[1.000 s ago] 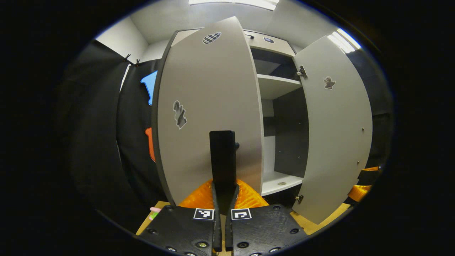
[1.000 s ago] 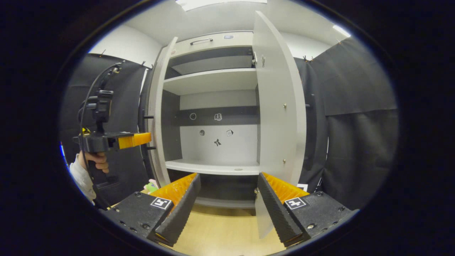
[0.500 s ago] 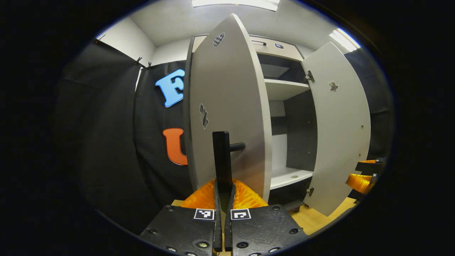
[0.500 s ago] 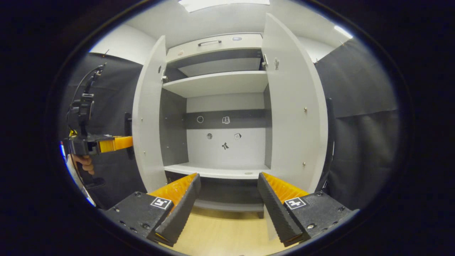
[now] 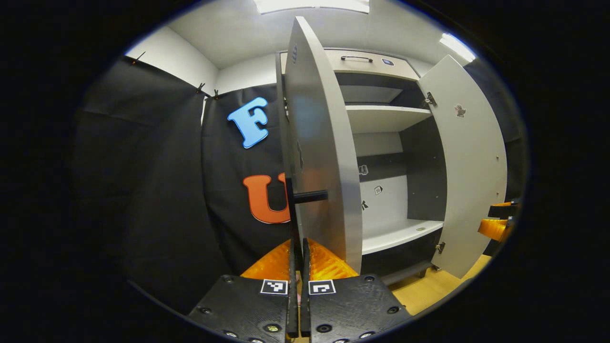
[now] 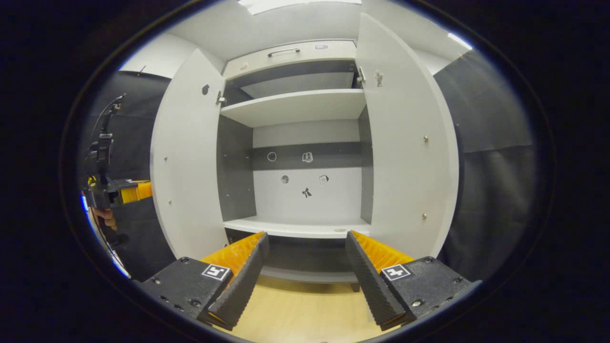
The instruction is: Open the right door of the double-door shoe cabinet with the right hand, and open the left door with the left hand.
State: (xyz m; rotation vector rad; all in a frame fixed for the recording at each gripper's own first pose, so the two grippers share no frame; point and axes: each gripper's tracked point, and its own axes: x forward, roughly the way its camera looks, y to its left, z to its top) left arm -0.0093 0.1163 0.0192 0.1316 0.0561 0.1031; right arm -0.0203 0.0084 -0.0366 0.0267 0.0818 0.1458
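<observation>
The grey shoe cabinet (image 6: pixel 295 107) stands with both doors swung out. In the left gripper view the left door (image 5: pixel 319 143) shows almost edge-on, and my left gripper (image 5: pixel 298 247) is shut on the lower end of its black bar handle (image 5: pixel 292 209). The right door (image 5: pixel 472 166) stands wide open beyond it. In the right gripper view my right gripper (image 6: pixel 307 245) is open and holds nothing, facing the cabinet's inside between the left door (image 6: pixel 188 162) and the right door (image 6: pixel 410 143). The left gripper (image 6: pixel 119 193) and the hand (image 6: pixel 102 216) holding it show behind the left door.
Inside are an upper shelf and a lower shelf (image 6: pixel 295 226), with small stickers on the back panel (image 6: pixel 305 190). A drawer with a handle (image 6: pixel 286 52) tops the cabinet. Black cloth walls flank both sides. A wooden floor (image 6: pixel 305 309) lies below the grippers.
The left door has swung further out, pulled by my left gripper on its handle. The right door and the open right gripper have hardly moved.
</observation>
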